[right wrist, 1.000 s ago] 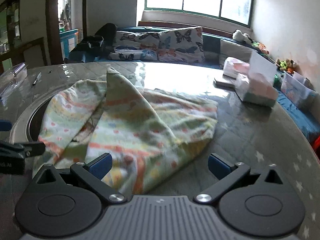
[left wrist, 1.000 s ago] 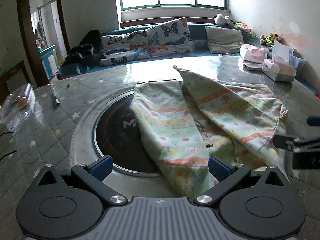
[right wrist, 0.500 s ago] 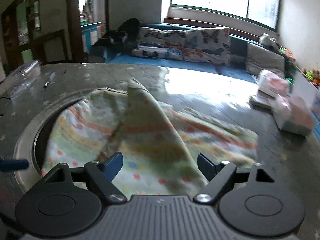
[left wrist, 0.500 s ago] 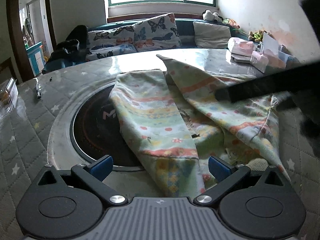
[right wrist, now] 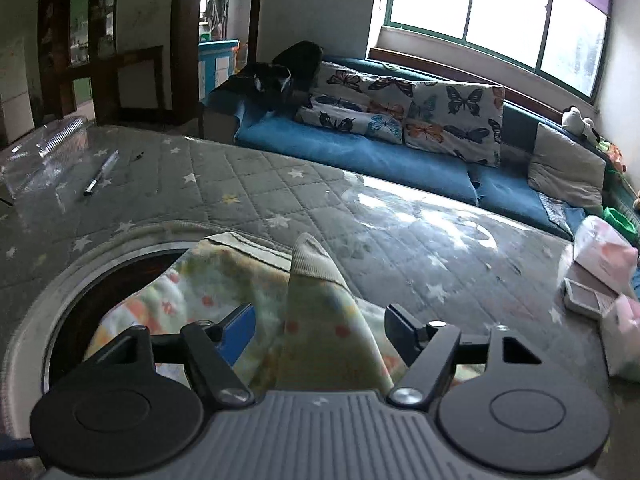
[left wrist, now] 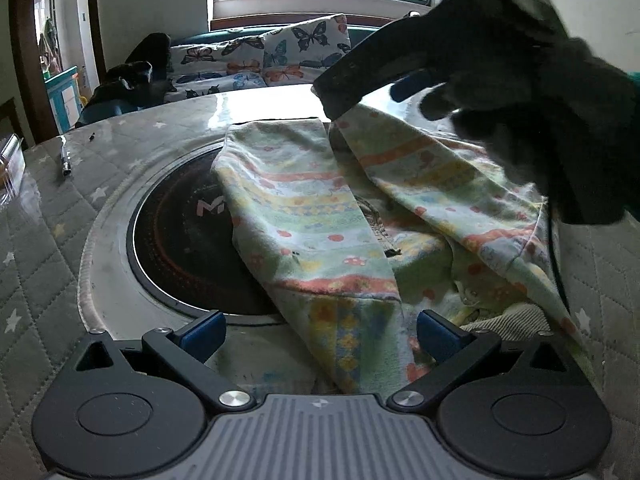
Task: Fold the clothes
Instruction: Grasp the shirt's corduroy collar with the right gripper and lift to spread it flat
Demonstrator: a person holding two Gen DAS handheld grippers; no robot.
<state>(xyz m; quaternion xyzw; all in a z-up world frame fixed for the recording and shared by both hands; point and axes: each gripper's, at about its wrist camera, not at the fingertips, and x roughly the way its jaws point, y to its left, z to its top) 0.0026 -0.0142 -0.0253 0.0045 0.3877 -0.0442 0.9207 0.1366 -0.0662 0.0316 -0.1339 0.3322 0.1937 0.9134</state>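
1. While the garment (left wrist: 312,240) lies spread over the round hob (left wrist: 180,240) set in the counter (left wrist: 48,248), both grippers point down at it from the near edge.
2. Garment: a pale pair of trousers with orange, yellow and green bands, two legs running up toward 12 o'clock, the waist end bunched at 5 o'clock in the left wrist view. It covers the 3 o'clock half of the hob's dark glass.
3. Left gripper (left wrist: 318,336): its jaws stand wide apart. The near hem of one leg lies between the blue pads (left wrist: 202,334), but neither pad presses on it, so nothing is held.
4. Right gripper (right wrist: 324,332): seen from the left wrist view as a dark shape at 1 o'clock, carried by a gloved hand (left wrist: 532,120), it sits over the far end of the other leg. Its jaws have just been closing and stand partly open. A raised peak of cloth with a ribbed cuff (right wrist: 310,258) stands between them, nearer the 9 o'clock pad; whether either pad touches the cloth I cannot tell, and no firm grip shows.
5. Counter: a quilted grey cover with stars under a glossy sheet. A pen (right wrist: 100,174) lies at 10 o'clock in the right wrist view, well apart from the garment; tissue packs (right wrist: 604,256) sit at 3 o'clock.
6. Beyond the counter, at 12 o'clock, butterfly cushions (right wrist: 452,120) rest on a blue sofa (right wrist: 360,156) under a window (right wrist: 500,16).
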